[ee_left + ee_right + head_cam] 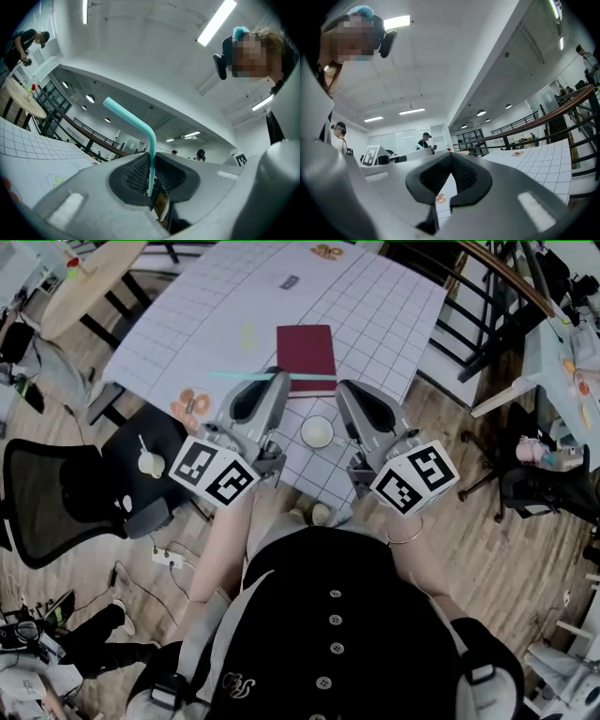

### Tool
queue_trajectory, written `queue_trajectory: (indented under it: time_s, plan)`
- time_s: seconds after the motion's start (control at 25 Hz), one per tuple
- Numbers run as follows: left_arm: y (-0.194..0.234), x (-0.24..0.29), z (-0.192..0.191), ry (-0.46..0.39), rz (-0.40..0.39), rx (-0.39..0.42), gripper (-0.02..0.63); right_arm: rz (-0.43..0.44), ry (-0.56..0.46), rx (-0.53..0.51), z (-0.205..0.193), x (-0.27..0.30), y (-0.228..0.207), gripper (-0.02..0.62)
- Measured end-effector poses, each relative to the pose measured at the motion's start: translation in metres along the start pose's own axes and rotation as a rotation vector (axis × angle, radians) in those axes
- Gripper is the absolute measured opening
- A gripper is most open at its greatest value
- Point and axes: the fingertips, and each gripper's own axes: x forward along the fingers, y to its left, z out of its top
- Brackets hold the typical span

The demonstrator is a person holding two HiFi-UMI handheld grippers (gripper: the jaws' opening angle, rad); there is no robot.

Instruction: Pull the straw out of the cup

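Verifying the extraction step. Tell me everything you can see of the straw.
Thin teal straw, plastic-looking, with one bend. The left hand-held gripper pinches it between its pads below the bend; the upper part slants away up-left in the left gripper view. It is held above the table, fully out of the white cup. Nothing else touches it.

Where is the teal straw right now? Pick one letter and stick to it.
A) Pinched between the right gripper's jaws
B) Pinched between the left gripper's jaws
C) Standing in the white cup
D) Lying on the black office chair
B: the left gripper view shows the teal straw pinched between the jaws of the left gripper, and in the head view the white cup has no straw in it.
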Motion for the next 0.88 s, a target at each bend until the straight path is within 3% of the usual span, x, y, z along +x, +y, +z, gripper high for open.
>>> queue_trajectory:
  time_s: [0.88]
  plan:
    - [-0.001,-0.003,-0.019,0.041,0.032,0.011,0.031,0.03,0.047,-0.031,-0.018,-0.002,0.009,-0.005]
